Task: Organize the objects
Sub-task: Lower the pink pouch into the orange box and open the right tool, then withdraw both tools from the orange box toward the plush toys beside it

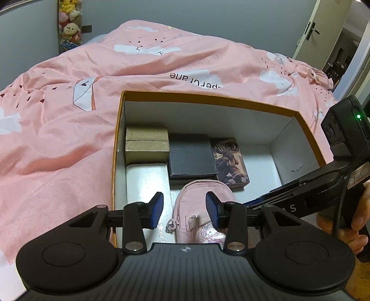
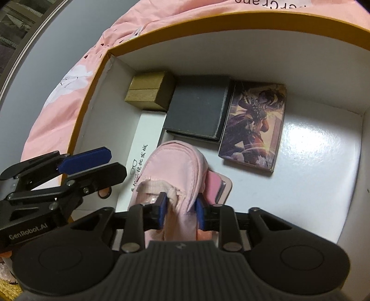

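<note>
An orange-rimmed cardboard box (image 2: 97, 76) on the bed is holding a gold box (image 2: 148, 93), a dark case (image 2: 196, 113), an illustrated card box (image 2: 254, 125) and a white box (image 2: 148, 139). At six o'clock, the pink pouch (image 2: 175, 166) is sitting between the right tool's (image 2: 180, 214) pads; whether they are pressing it is unclear. The left tool (image 1: 183, 209) is hanging open above the pouch.

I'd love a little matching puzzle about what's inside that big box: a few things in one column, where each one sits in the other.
Things:
1. gold box
2. dark grey box
3. picture box
4. pink pouch

Places:
A. between the gold box and the picture box
B. in the far left corner of the big box
C. nearest the cameras, between the right gripper pads
D. right of the dark grey box, beside bare floor

Pairs: 1-B, 2-A, 3-D, 4-C
</note>
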Tool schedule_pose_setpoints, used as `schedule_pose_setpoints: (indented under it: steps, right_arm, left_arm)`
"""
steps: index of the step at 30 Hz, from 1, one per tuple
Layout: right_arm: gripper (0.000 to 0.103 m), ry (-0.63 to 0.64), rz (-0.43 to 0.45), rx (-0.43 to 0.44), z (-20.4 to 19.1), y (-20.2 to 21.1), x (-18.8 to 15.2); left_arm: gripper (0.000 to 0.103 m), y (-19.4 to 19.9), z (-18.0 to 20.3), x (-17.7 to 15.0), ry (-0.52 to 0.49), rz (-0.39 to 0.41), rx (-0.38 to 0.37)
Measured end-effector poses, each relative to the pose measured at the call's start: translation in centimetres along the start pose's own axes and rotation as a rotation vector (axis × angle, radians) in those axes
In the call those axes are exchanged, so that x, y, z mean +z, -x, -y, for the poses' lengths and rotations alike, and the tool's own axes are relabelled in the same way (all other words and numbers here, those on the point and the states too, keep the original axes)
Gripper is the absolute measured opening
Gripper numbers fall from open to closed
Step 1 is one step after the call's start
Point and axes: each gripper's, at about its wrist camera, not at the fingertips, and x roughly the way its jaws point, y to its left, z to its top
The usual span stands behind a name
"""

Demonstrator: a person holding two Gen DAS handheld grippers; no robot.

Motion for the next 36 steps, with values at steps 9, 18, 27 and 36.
schedule_pose_setpoints:
  steps: [9, 18, 27, 36]
  right_arm:
    - [0.042, -0.02, 0.071, -0.016, 0.8, 3.1, -0.9]
    - [0.013, 0.059, 0.008, -0.231, 1.4, 1.3, -1.7]
    - [0.009, 0.126, -0.046, -0.272, 0.0, -1.0, -1.2]
    - [0.002, 0.11, -0.051, -0.26, 0.1, -1.5, -0.9]
  left_arm:
    - [0.047, 0.2, 0.2, -0.4, -0.018, 0.0, -0.008]
    - [0.047, -0.1, 1.2, -0.5, -0.071, 0.011, 0.02]
    - [0.047, -0.2, 1.4, -0.6, -0.089, 0.013, 0.03]
    - [0.047, -0.2, 1.4, -0.6, -0.087, 0.013, 0.03]
